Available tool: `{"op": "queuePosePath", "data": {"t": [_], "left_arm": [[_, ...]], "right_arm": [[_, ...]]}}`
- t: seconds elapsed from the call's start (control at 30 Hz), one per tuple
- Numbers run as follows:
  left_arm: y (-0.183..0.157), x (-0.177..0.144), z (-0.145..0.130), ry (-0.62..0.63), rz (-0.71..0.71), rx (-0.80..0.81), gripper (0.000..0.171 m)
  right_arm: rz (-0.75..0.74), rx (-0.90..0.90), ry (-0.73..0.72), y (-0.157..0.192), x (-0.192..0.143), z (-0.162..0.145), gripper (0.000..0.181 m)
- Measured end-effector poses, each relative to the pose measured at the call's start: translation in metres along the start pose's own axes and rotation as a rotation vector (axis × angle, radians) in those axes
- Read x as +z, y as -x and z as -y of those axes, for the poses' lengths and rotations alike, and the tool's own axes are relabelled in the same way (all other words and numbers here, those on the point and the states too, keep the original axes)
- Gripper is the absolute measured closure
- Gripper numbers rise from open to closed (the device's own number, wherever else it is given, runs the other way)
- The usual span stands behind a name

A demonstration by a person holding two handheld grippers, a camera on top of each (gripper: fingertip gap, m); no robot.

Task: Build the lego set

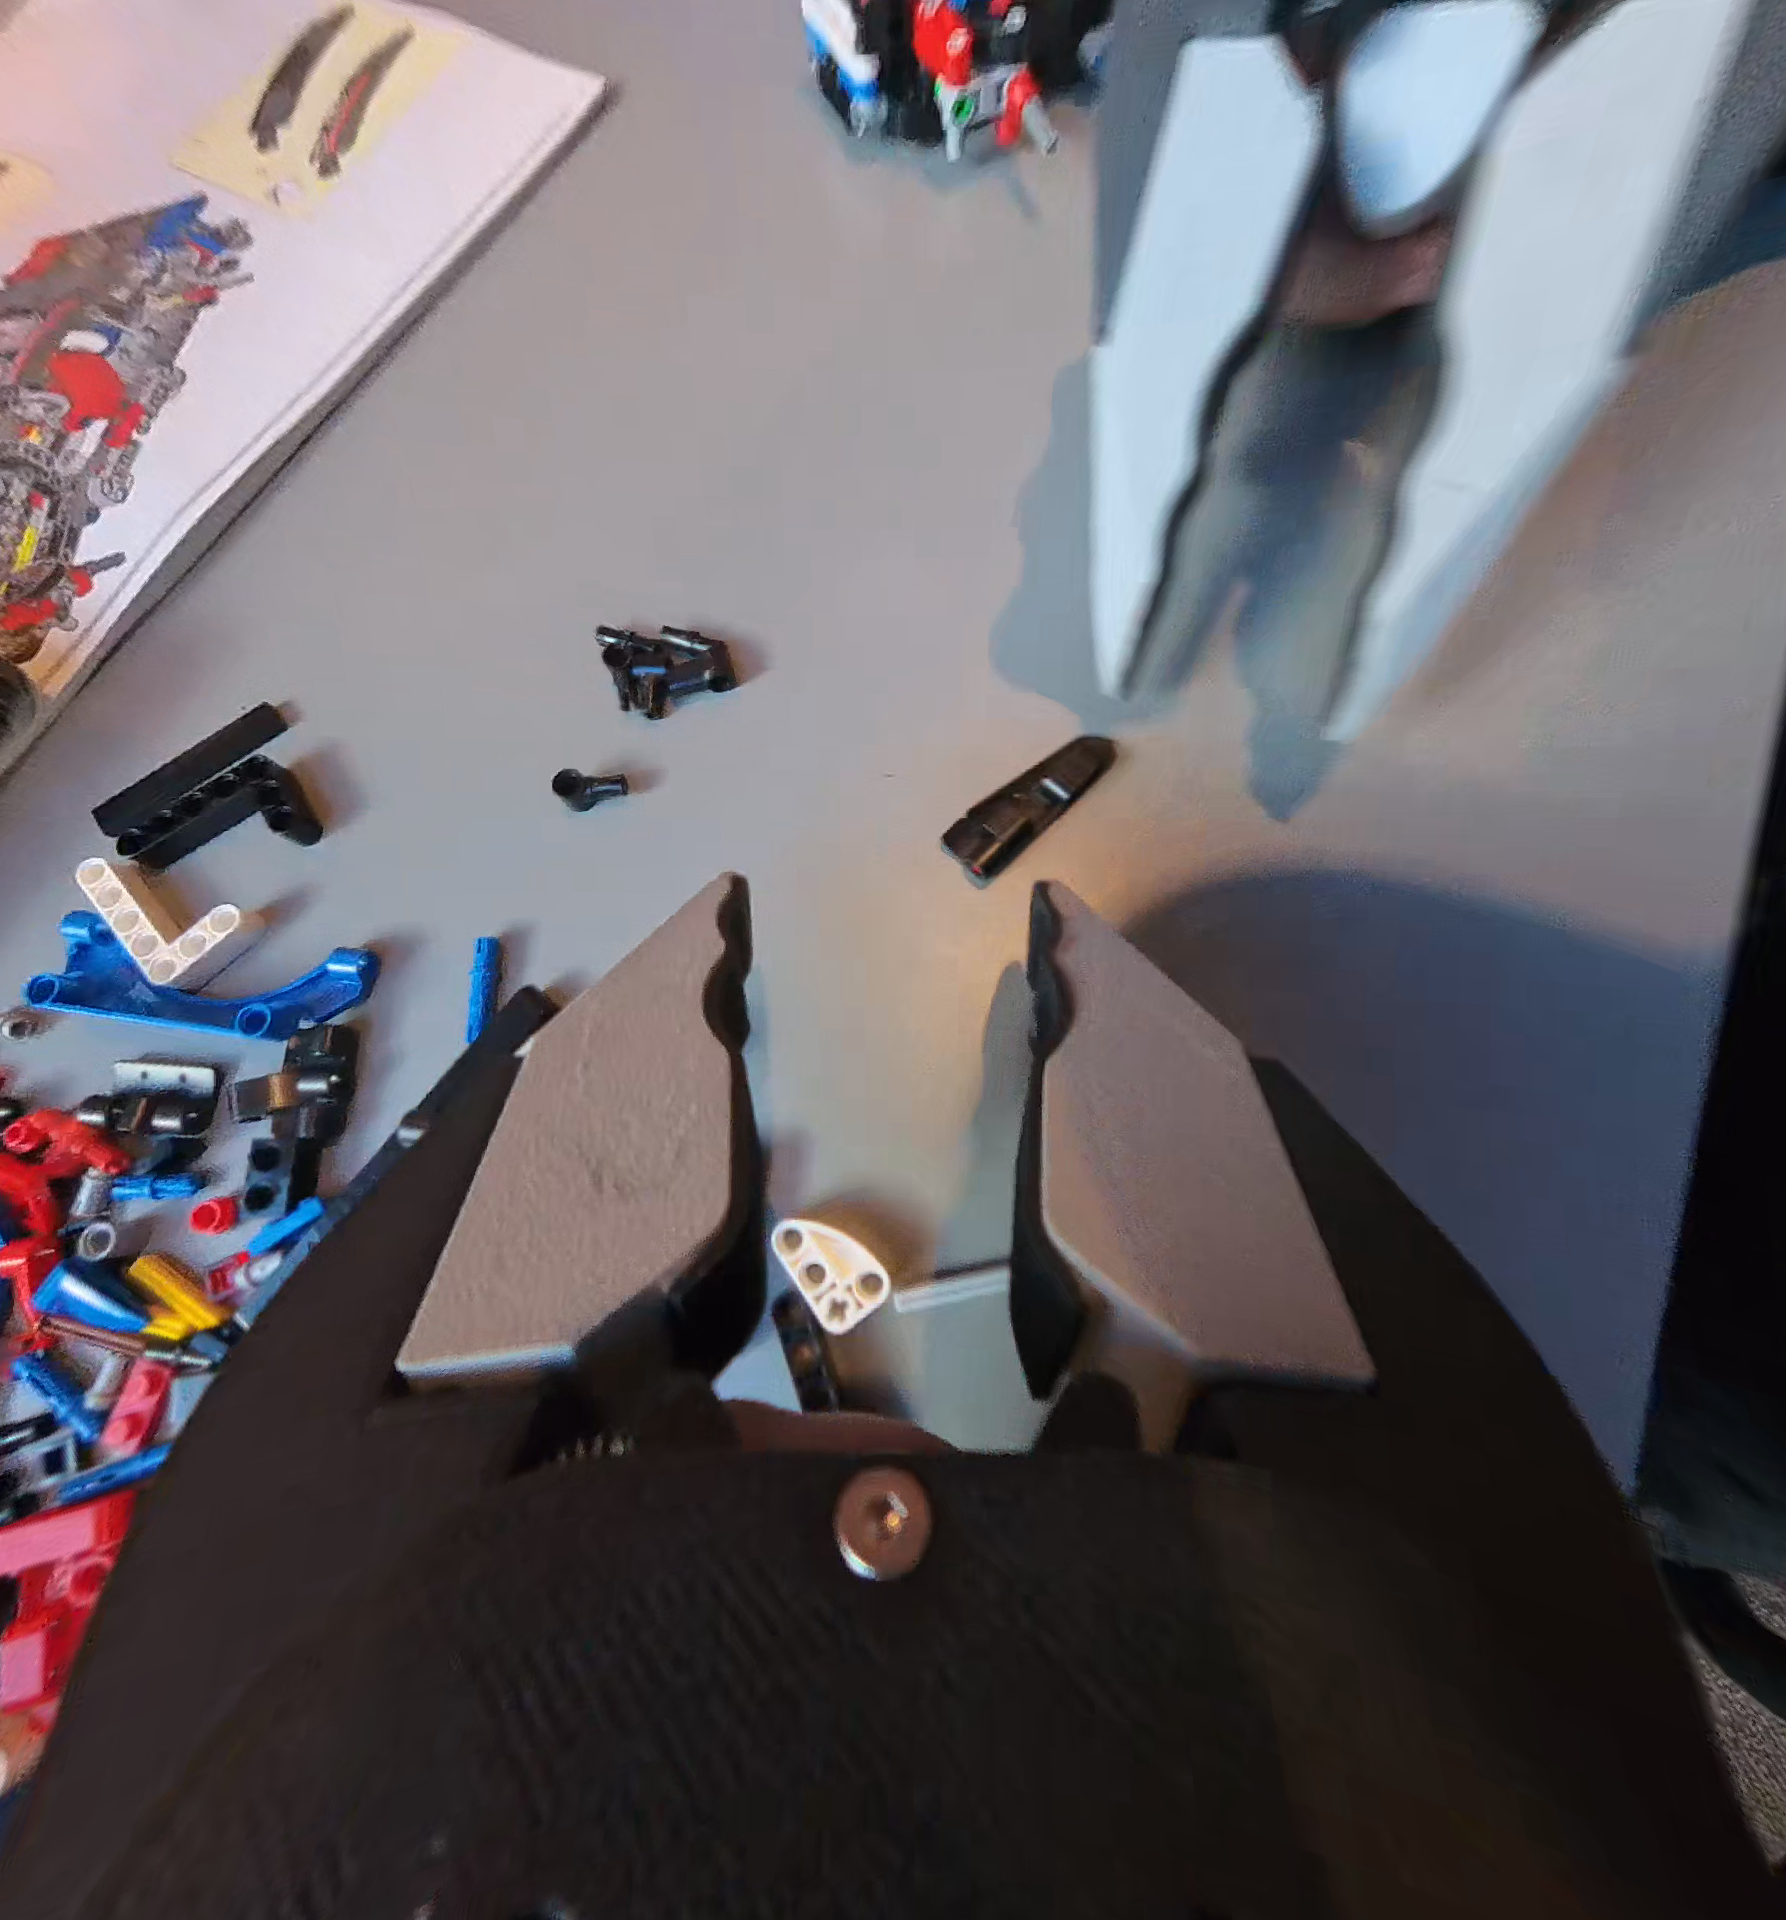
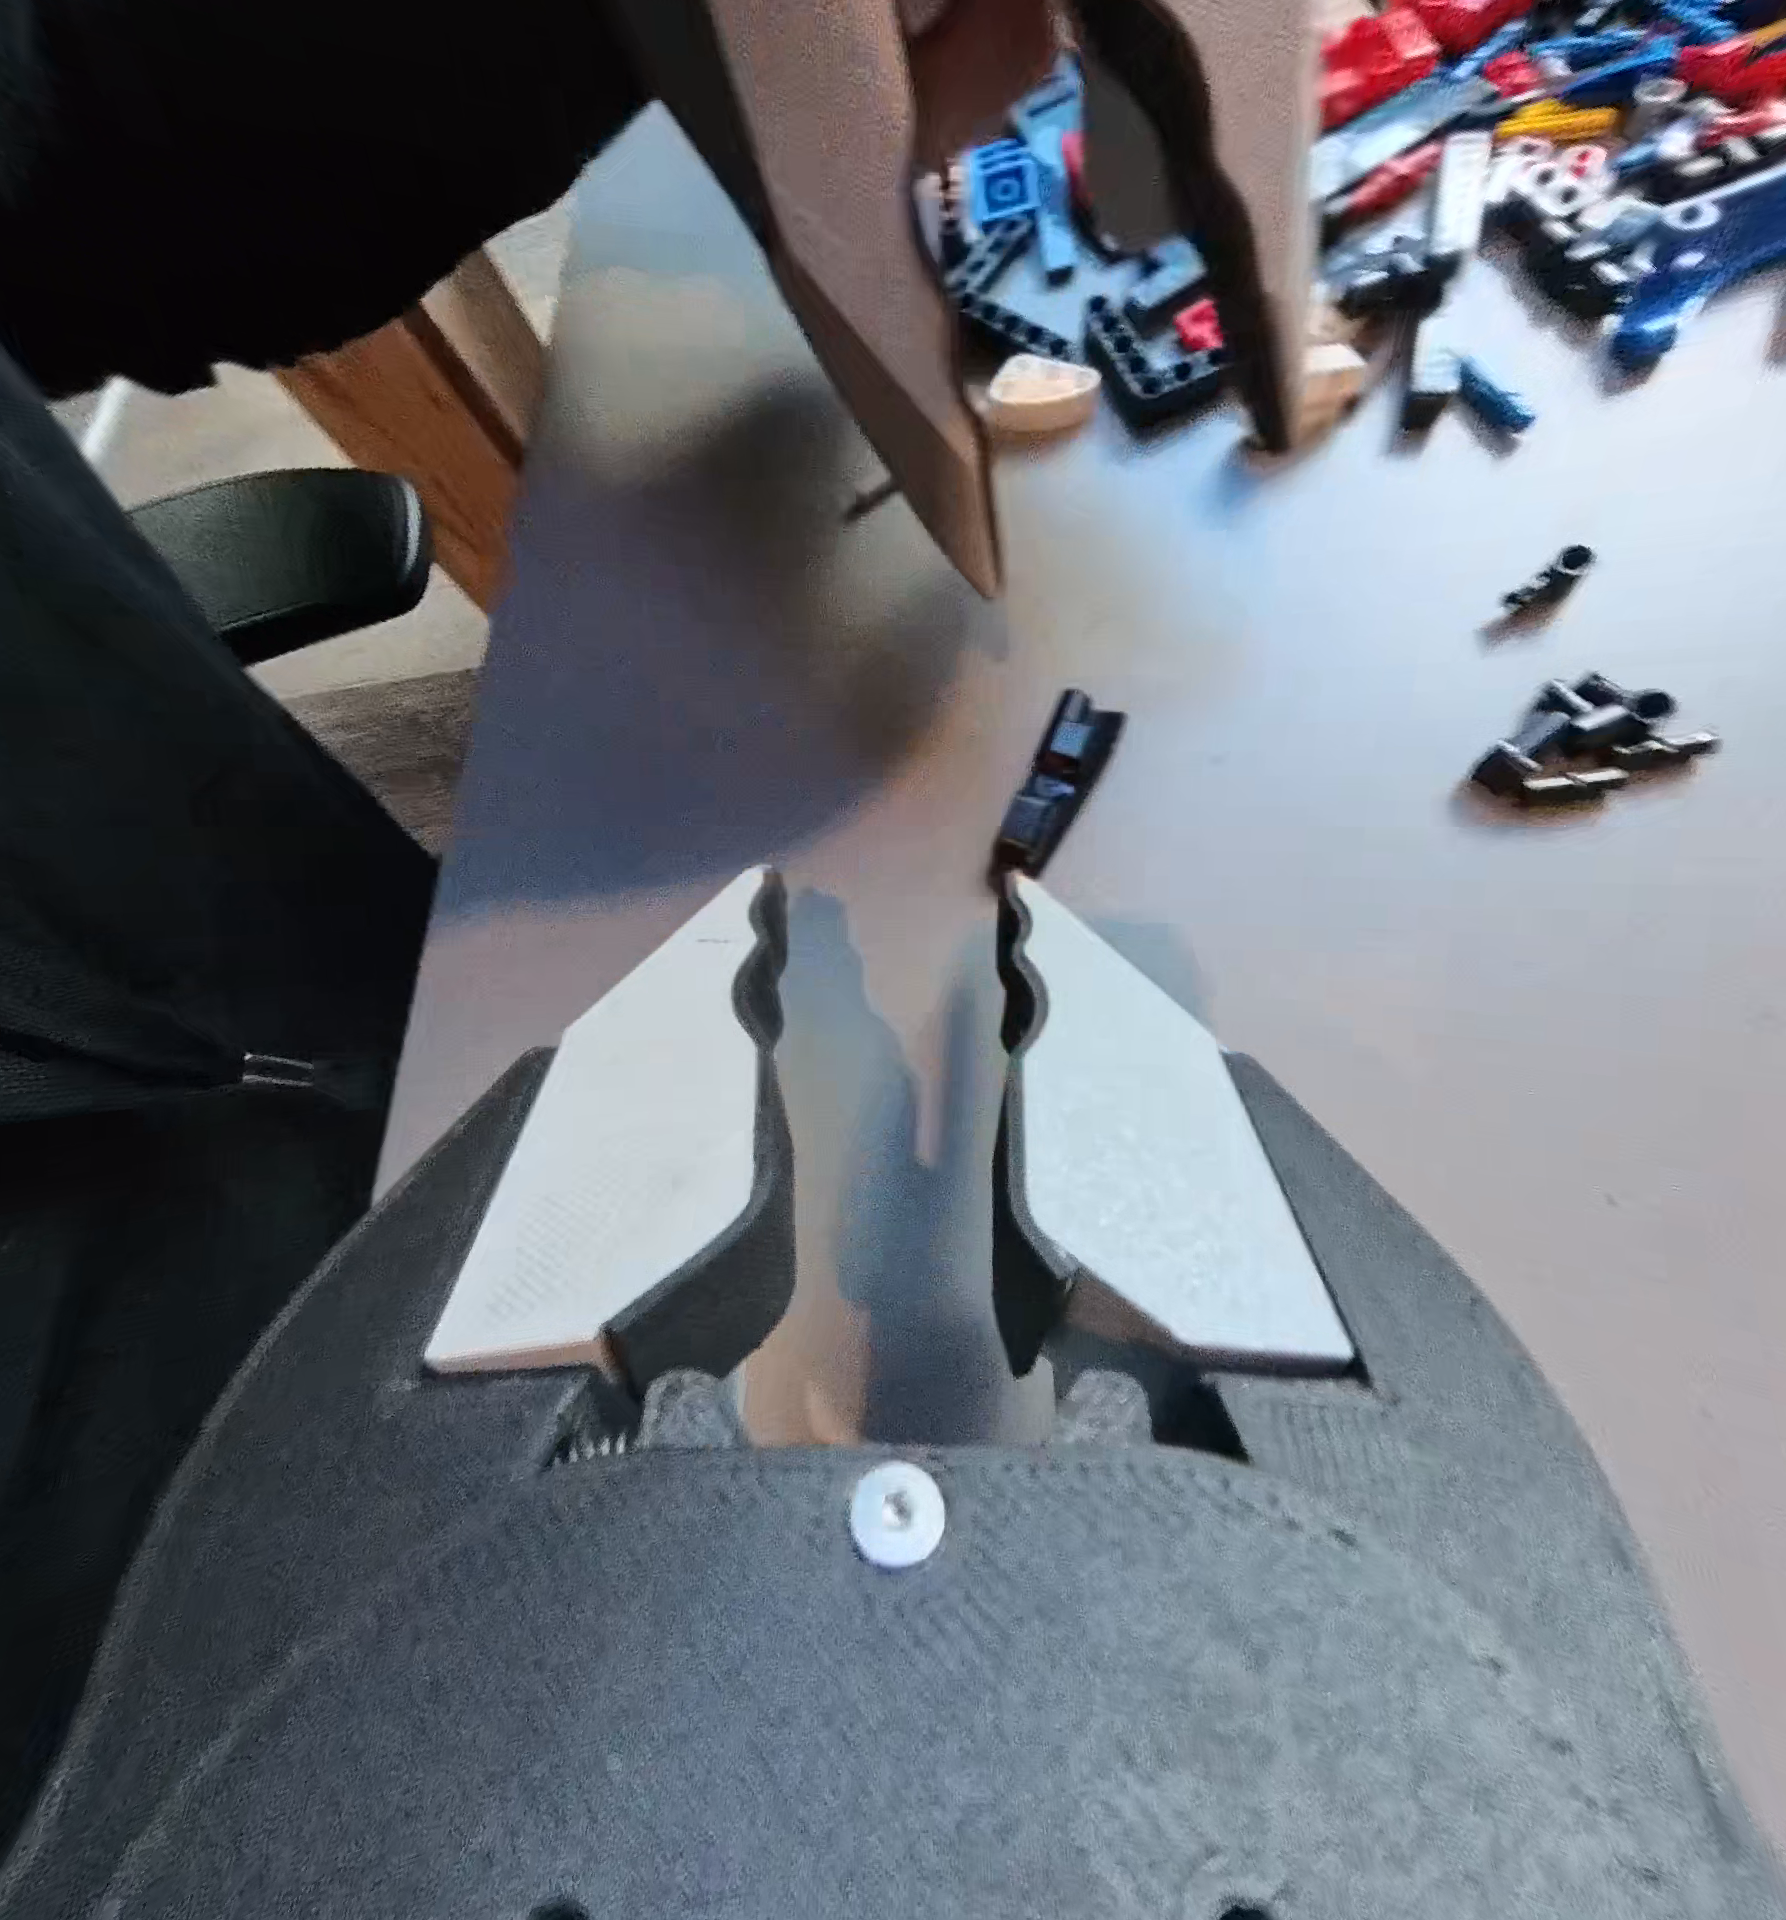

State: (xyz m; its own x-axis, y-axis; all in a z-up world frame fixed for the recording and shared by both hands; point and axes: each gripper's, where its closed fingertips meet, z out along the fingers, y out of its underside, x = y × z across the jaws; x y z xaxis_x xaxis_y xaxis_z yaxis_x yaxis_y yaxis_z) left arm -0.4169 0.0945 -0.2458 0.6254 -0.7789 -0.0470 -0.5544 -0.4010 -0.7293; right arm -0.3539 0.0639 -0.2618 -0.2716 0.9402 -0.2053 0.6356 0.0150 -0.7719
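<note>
2 grippers hang over the grey table (image 1: 764,364), both with jaws parted and nothing between them. The right gripper (image 2: 889,883) is the nearer one to the black piece (image 2: 1060,784): in the right wrist view that piece lies just ahead of the right fingertip, slightly right of the gap's centre line, its near end almost at the tip. Its long axis runs nearly along the fingers, leaning a little toward the upper right of the frame. My guess is the jaws need a small shift right, so the piece is taken across its narrow width.

From the left wrist view, the left gripper (image 1: 889,904) sits at lower centre, and the black piece (image 1: 1029,805) lies just beyond its right fingertip, long axis slanting to the upper right. The right gripper (image 1: 1221,707) comes down from the upper right, tips close above the piece.

Room is good: bare table surrounds the piece. A black cluster (image 2: 1585,738) and a small pin (image 2: 1549,577) lie well apart at right. The loose pile (image 1: 68,1247) fills the lower left; the manual (image 1: 193,260) the upper left; the part-built model (image 1: 941,73) top centre. Table edge runs near, at left in the right wrist view.
</note>
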Motion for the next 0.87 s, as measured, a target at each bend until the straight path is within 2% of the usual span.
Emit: {"op": "queuePosePath", "data": {"t": [0.07,0.13,0.2,0.3,0.37,0.43,0.47,0.5,0.6,0.77,0.87], "left_arm": [[-0.005,-0.009,-0.003,-0.044,-0.038,0.013,0.129],[-0.007,-0.013,-0.003,-0.073,-0.036,0.048,0.129],[-0.007,-0.018,0.014,-0.169,-0.048,0.070,0.131],[0.018,-0.028,0.046,-0.360,0.027,0.105,0.131],[0.035,-0.031,0.049,-0.390,0.082,0.104,0.129],[0.038,-0.036,0.049,-0.444,0.095,0.078,0.131],[0.037,-0.038,0.049,-0.473,0.098,0.059,0.137],[0.039,-0.039,0.047,-0.480,0.119,0.036,0.144],[0.037,-0.040,0.046,-0.474,0.149,0.042,0.143],[0.060,-0.037,0.028,-0.351,0.270,0.022,0.142],[0.064,-0.037,0.026,-0.350,0.270,-0.008,0.142]], "right_arm": [[-0.067,0.033,0.016,-0.013,0.001,-0.004,0.141],[-0.128,0.015,0.038,-0.021,0.005,-0.003,0.140],[-0.192,-0.050,0.061,-0.028,0.010,0.000,0.142],[-0.220,-0.143,0.087,-0.033,0.016,0.005,0.158],[-0.217,-0.192,0.091,-0.034,0.017,0.006,0.173],[-0.219,-0.208,0.086,-0.037,0.015,0.005,0.174],[-0.239,-0.212,0.085,-0.042,0.012,0.005,0.174],[-0.269,-0.218,0.086,-0.048,0.010,0.004,0.174],[-0.289,-0.234,0.086,-0.059,0.004,0.003,0.175],[-0.312,-0.201,0.082,-0.074,-0.004,0.000,0.175],[-0.299,-0.178,0.077,-0.076,-0.006,-0.001,0.175]]}}
